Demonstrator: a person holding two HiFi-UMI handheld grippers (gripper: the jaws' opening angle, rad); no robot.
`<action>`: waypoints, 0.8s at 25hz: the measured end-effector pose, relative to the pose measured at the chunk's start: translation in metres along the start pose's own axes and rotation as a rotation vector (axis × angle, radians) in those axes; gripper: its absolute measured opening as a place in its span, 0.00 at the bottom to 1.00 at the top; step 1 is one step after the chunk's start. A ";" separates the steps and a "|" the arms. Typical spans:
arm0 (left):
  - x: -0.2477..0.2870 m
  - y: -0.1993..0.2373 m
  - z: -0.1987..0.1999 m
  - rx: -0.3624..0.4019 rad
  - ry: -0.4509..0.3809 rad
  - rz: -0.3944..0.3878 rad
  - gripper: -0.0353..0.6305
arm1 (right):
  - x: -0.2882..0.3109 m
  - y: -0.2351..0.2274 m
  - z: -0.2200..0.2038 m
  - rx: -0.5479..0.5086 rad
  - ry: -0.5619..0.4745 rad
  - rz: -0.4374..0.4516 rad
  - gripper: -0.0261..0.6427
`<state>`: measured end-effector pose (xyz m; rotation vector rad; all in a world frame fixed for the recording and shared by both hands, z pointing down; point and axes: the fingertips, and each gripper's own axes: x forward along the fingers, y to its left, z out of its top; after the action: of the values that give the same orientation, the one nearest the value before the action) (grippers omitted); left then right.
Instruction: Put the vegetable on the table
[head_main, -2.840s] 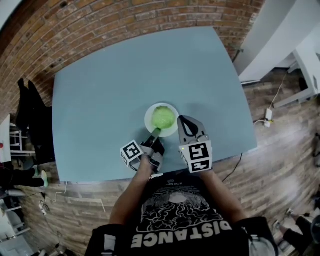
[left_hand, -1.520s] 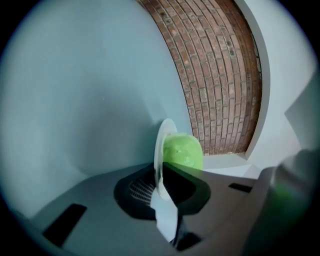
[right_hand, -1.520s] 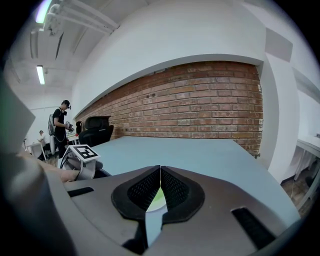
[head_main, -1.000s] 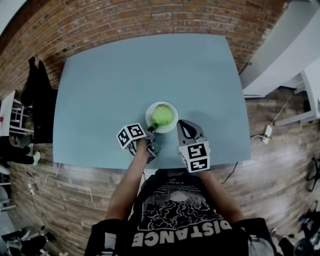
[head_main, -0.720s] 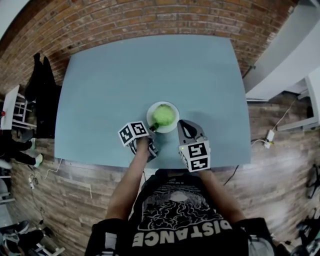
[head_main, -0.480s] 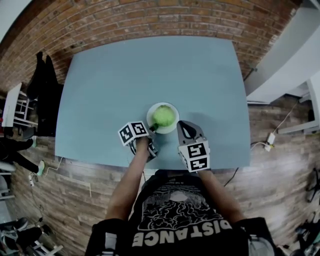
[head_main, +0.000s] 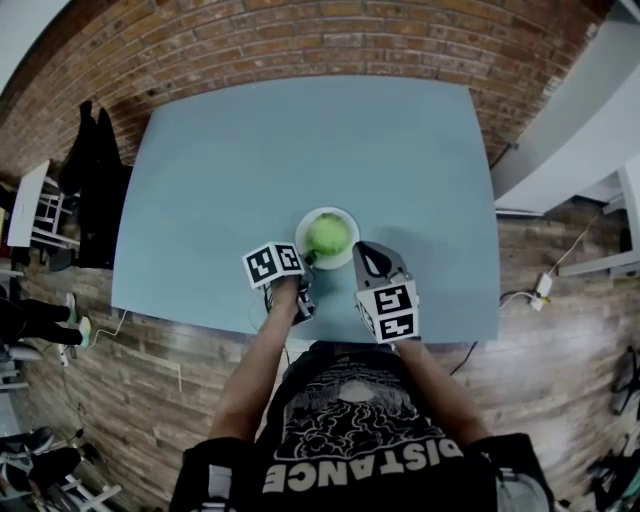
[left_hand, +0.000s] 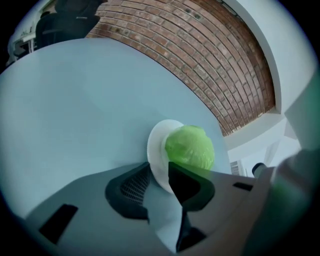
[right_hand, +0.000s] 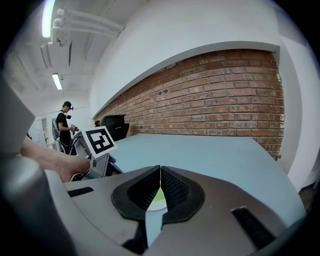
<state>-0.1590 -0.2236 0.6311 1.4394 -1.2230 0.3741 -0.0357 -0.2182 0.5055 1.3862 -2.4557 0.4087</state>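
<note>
A: Vegetable (head_main: 327, 233)?
B: On plate (head_main: 327, 210), near edge of surface (head_main: 300, 140).
A: Left gripper (left_hand: 159, 175)?
B: Fingers just opened wide; plate rim between tips, unpressed. Right gripper (right_hand: 160, 172): fingers together, empty.
A: Method?
B: Likely straddle the vegetable, not the rim; close gently.

left claw (left_hand: 160, 170) opening, unclamped, right claw (right_hand: 160, 172) closed

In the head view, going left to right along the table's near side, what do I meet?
Left gripper, jaws just been opening, rim of the white plate between them → that plate with the green vegetable → right gripper.
</note>
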 end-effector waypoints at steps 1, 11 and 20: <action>0.000 0.000 0.000 0.017 0.003 0.008 0.21 | 0.001 0.000 0.000 -0.002 -0.001 0.003 0.05; -0.010 0.000 0.005 0.368 -0.030 0.195 0.22 | 0.003 0.003 0.003 -0.007 0.001 0.021 0.05; -0.048 -0.040 0.014 0.343 -0.196 0.027 0.22 | 0.001 0.010 0.012 -0.005 -0.012 0.048 0.05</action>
<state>-0.1509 -0.2212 0.5676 1.7877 -1.3845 0.4878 -0.0463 -0.2187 0.4941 1.3336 -2.5020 0.4053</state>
